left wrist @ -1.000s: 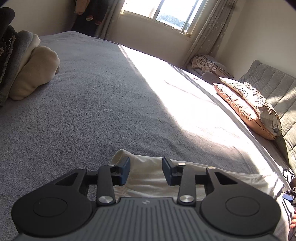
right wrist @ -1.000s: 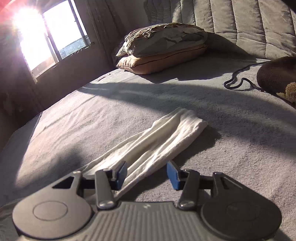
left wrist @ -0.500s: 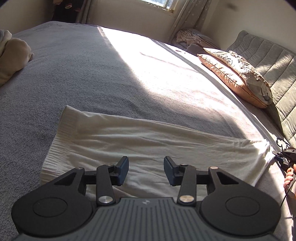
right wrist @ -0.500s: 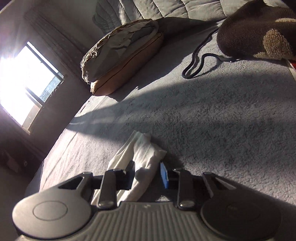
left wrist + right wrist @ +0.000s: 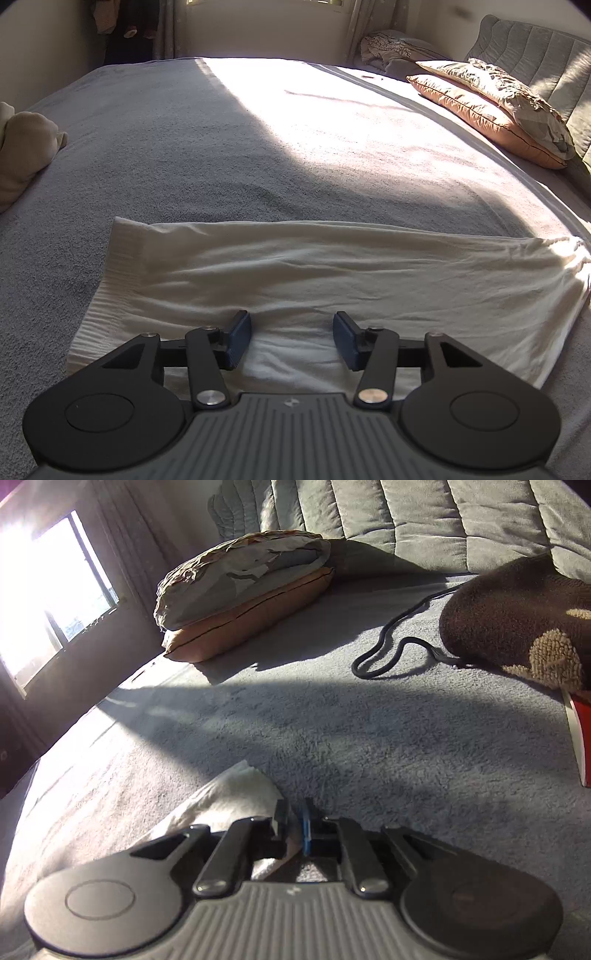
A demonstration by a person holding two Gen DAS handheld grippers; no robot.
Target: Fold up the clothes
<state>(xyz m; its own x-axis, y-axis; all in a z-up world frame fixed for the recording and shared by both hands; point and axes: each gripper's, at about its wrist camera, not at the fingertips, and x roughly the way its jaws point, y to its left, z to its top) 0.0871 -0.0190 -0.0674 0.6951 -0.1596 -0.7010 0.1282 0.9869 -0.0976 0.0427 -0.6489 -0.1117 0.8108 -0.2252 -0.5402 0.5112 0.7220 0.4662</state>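
A white garment (image 5: 314, 273) lies folded into a long band across the grey bed cover (image 5: 184, 147). My left gripper (image 5: 291, 339) hovers over its near edge, left of the middle. Its jaws are opening, the cloth lies below them and nothing is pinched. In the right wrist view only the garment's end (image 5: 236, 797) shows, bunched at the fingertips. My right gripper (image 5: 295, 823) is nearly shut, with a fold of that end caught between the pads, and its jaws are starting to open.
Two stacked pillows (image 5: 491, 110) (image 5: 243, 594) lie against the quilted headboard (image 5: 406, 517). A black cable (image 5: 388, 653) loops beside a brown fleece item (image 5: 517, 616), with a red-and-white thing (image 5: 580, 734) at the right edge. A beige clothes pile (image 5: 22, 147) sits far left.
The left gripper drew back along the garment, so its whole length now shows, and its jaws widened. The right gripper slid to the garment's end and closed on it.
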